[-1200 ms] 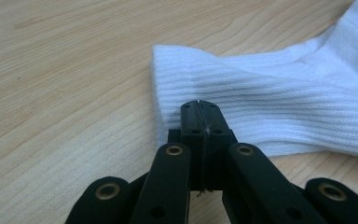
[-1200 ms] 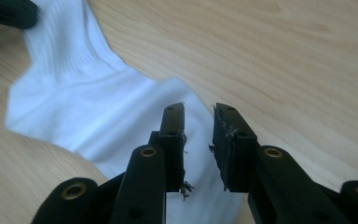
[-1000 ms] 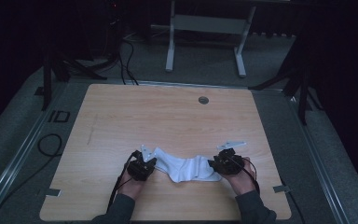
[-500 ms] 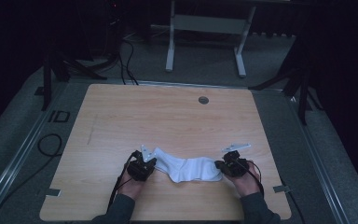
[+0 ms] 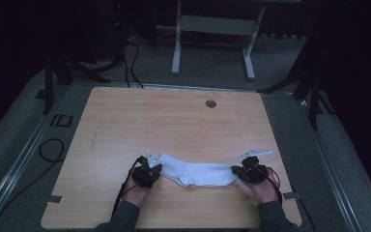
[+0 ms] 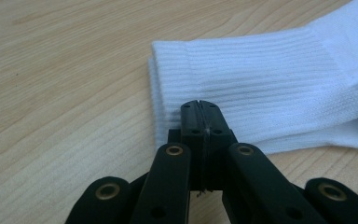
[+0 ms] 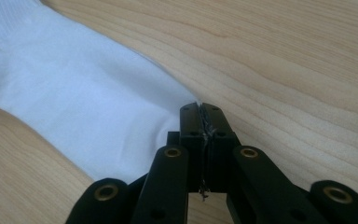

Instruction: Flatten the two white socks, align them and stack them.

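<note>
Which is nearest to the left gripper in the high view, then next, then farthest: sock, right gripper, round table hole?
1. Sock: pinched at its cuff end by the left gripper.
2. Right gripper: across the sock, at its toe end.
3. Table hole: far edge of the table, toward the right.

The sock edge apparently vanishes between closed fingers.

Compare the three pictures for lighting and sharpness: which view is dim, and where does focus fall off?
High view: dim, surroundings nearly black, white sock brightest. Left gripper view: evenly lit, sock ribbing sharp, left claw slightly soft. Right gripper view: bright, wood grain of the table crisp, right claw softer toward the bottom.
</note>
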`<state>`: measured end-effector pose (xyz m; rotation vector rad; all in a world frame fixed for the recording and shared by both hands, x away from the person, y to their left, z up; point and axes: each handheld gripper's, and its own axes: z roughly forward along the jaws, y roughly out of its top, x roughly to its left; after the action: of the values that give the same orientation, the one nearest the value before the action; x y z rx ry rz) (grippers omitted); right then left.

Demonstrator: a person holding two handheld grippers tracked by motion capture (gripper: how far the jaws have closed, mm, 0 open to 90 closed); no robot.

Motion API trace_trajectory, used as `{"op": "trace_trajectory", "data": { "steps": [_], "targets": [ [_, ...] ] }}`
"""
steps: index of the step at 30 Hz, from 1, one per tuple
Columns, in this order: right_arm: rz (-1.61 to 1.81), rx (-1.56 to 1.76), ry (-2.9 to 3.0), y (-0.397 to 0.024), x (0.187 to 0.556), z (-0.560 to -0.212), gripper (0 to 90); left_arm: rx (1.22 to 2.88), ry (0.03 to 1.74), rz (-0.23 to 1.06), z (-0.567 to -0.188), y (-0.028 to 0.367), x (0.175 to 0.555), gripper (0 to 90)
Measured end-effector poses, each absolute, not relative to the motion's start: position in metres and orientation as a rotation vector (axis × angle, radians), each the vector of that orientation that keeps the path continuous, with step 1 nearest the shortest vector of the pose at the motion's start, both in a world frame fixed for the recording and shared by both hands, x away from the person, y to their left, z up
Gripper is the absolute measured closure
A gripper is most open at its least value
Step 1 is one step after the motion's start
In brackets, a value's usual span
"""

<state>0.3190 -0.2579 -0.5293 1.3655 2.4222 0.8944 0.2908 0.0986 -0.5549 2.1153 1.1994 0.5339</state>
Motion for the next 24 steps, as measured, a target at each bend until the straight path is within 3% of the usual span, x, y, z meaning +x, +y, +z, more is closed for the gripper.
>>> {"op": "trace_trajectory", "data": {
  "steps": [6,7,11,24],
  "targets": [
    [0.919,1.347,2.447,-0.254,0.319,-0.53,80.9,2.112,1.218,0.526,-0.554,0.098,0.289,89.7],
    [0.958,1.327,2.46,-0.253,0.32,-0.529,68.0,2.109,1.223,0.516,-0.553,0.099,0.288,89.6],
    [0.984,1.326,2.426,-0.254,0.32,-0.525,55.7,2.097,1.205,0.481,-0.552,0.101,0.287,83.6],
    [1.022,1.371,2.378,-0.258,0.326,-0.523,47.6,2.041,1.2,0.506,-0.543,0.11,0.287,76.5]
  ]
}}
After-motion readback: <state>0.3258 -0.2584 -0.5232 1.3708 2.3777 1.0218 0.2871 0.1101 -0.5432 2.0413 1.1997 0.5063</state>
